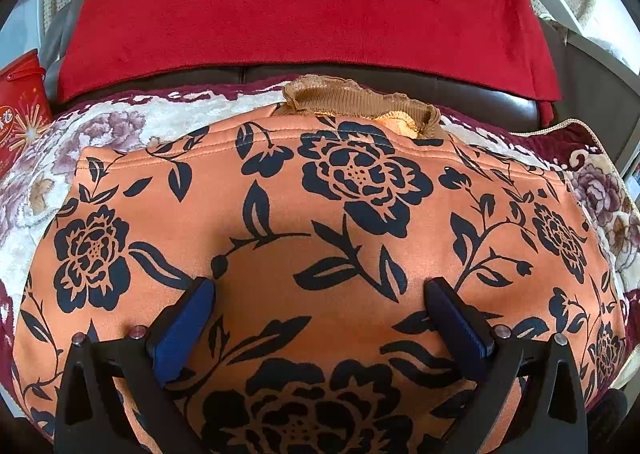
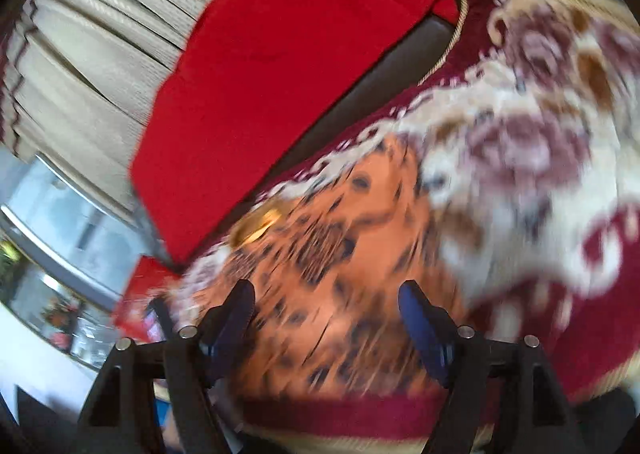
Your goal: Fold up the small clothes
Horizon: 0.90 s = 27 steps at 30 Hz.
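An orange garment with a dark navy flower print (image 1: pixel 320 238) lies folded flat on a maroon and cream floral blanket (image 1: pixel 120 125). A tan ribbed collar (image 1: pixel 356 101) shows at its far edge. My left gripper (image 1: pixel 320 286) hovers low over the near half of the garment, blue pads wide apart, nothing between them. The right wrist view is motion-blurred. There my right gripper (image 2: pixel 326 290) stands open above the garment (image 2: pixel 340 254), holding nothing. The tan collar (image 2: pixel 256 225) appears at the garment's left end.
A red cloth (image 1: pixel 304 5) lies spread over the dark sofa back (image 1: pixel 480 93) beyond the blanket. A red printed box (image 1: pixel 20 109) stands at the left. Cream curtains (image 2: pixel 92 53) hang behind. A window ledge (image 2: pixel 52 246) runs at the left of the right wrist view.
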Each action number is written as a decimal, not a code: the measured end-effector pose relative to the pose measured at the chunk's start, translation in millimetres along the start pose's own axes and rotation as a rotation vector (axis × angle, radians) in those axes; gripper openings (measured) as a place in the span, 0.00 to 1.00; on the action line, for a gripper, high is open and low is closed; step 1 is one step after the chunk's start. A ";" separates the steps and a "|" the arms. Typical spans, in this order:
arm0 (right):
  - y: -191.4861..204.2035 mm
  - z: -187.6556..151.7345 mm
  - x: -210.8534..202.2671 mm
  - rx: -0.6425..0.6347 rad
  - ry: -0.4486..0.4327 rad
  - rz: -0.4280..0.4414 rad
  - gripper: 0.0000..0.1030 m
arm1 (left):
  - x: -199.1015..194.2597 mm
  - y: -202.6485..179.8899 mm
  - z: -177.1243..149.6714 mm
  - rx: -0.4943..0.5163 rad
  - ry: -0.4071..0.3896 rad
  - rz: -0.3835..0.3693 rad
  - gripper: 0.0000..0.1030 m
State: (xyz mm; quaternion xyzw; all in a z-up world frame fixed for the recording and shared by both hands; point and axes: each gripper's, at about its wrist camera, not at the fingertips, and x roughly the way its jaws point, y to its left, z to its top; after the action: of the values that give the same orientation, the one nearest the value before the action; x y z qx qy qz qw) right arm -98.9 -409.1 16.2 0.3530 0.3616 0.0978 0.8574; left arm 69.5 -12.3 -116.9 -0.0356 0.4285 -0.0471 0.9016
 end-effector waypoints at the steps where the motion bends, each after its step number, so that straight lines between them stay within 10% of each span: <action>1: -2.6 -17.5 -2.8 0.024 0.009 0.017 0.75 | -0.1 0.1 0.4 -0.002 0.000 -0.001 1.00; 12: -68.4 -42.7 39.7 0.315 0.066 0.074 0.76 | -45.5 27.9 1.3 -0.168 -0.037 -0.015 1.00; 16: -65.3 -33.6 46.2 0.309 0.019 0.084 0.76 | -21.6 23.6 -10.4 -0.070 0.054 0.029 1.00; 23: -48.0 -18.6 41.6 0.241 -0.062 0.059 0.74 | -48.1 3.0 3.8 -0.025 -0.050 0.023 1.00; 27: -55.0 -15.8 55.6 0.251 -0.041 0.014 0.74 | -8.4 -3.7 -9.1 0.041 0.056 0.027 1.00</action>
State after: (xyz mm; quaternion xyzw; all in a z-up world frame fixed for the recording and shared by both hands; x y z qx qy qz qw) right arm -74.7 -417.4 -59.4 0.4618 0.3507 0.0504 0.8131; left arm 57.0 -15.2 -115.8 -0.0099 0.4528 -0.0448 0.8904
